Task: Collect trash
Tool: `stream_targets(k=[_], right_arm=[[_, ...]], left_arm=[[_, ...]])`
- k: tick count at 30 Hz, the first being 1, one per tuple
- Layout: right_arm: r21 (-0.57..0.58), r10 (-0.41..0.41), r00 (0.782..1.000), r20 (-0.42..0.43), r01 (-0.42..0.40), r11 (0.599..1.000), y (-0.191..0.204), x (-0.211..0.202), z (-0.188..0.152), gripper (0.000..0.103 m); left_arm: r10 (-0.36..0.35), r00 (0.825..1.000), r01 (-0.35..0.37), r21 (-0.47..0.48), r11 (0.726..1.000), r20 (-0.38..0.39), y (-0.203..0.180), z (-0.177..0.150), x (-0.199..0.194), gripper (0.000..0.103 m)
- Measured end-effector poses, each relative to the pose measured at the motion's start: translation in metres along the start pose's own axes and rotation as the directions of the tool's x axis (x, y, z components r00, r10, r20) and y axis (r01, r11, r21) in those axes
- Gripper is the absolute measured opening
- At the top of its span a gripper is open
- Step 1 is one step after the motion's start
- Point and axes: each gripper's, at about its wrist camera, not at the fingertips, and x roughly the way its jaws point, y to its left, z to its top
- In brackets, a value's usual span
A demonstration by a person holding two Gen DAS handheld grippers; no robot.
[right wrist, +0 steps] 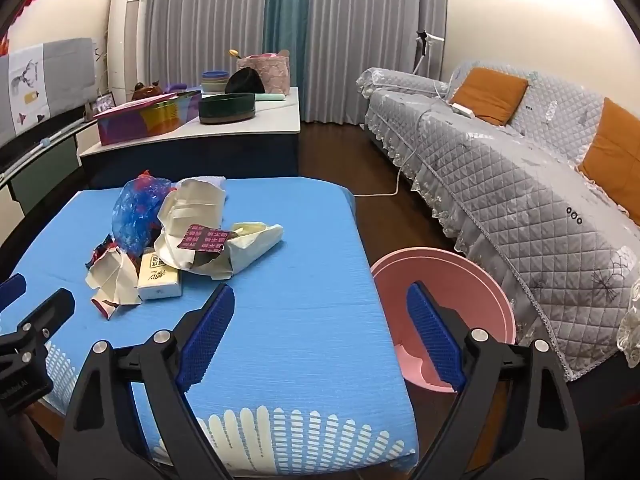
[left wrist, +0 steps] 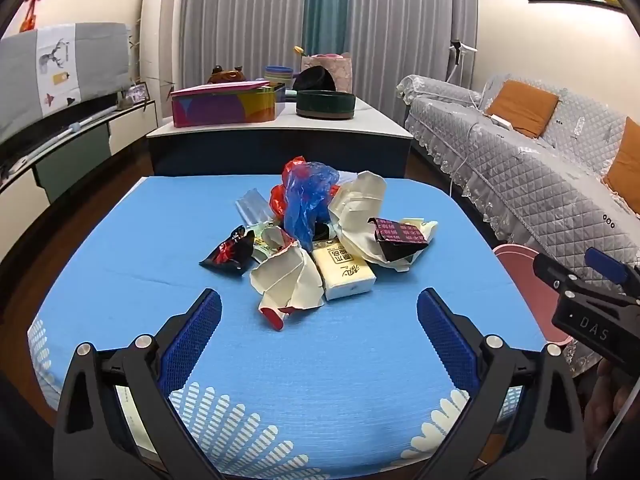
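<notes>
A pile of trash lies mid-table on the blue cloth: a blue and red plastic bag, crumpled cream paper, a yellow tissue pack, a black and red wrapper, a dark red patterned box. My left gripper is open and empty, just short of the pile. My right gripper is open and empty over the table's right edge, the pile to its left. A pink bin stands on the floor beside the table, under the right gripper's right finger.
A grey quilted sofa with orange cushions runs along the right. Behind the blue table, a white-topped table carries a colourful tin and a dark round tray. A TV cabinet is at left.
</notes>
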Motion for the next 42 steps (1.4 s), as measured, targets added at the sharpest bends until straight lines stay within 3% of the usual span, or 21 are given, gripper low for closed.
stream_targets(k=[42], right_arm=[[0.0, -0.008, 1.0, 0.025, 0.008, 1.0, 0.007, -0.007, -0.002, 0.085]], left_arm=[[-0.016, 1.0, 0.016, -0.014, 1.0, -0.016, 0.001, -0.006, 0.004, 0.095]])
